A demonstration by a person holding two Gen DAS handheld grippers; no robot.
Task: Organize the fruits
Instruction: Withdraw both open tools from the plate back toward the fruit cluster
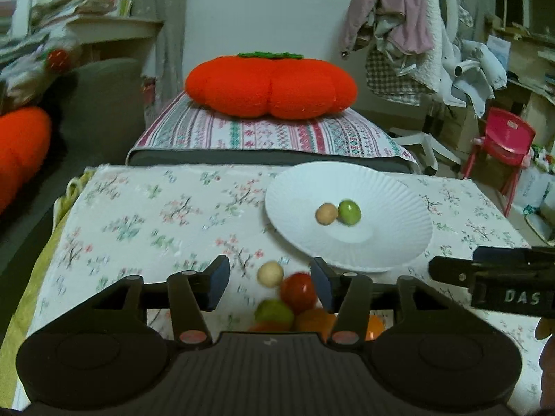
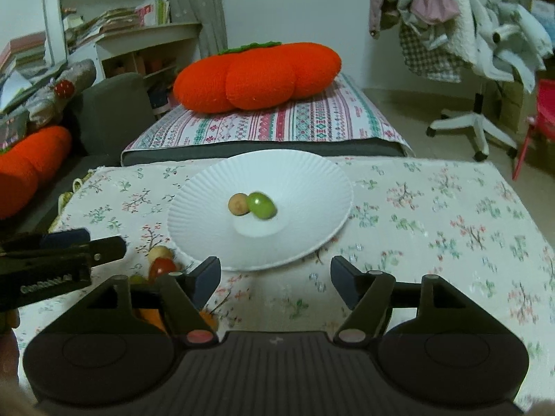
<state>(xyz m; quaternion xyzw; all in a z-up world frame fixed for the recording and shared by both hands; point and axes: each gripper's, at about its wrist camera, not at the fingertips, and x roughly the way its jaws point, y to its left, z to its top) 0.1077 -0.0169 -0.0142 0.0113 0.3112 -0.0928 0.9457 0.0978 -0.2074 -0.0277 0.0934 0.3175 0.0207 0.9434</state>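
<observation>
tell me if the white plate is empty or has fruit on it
Not empty. The white plate holds two small fruits side by side near its middle: a tan fruit and a green fruit. The others lie on the cloth.

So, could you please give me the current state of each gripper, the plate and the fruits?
left gripper: open, over the loose fruit pile
right gripper: open, empty, before the plate
white plate: upright, holds two fruits
green fruit: on the plate, touching the tan one
tan fruit: on the plate
red fruit: on the cloth, between the left fingers
cream fruit: on the cloth
</observation>
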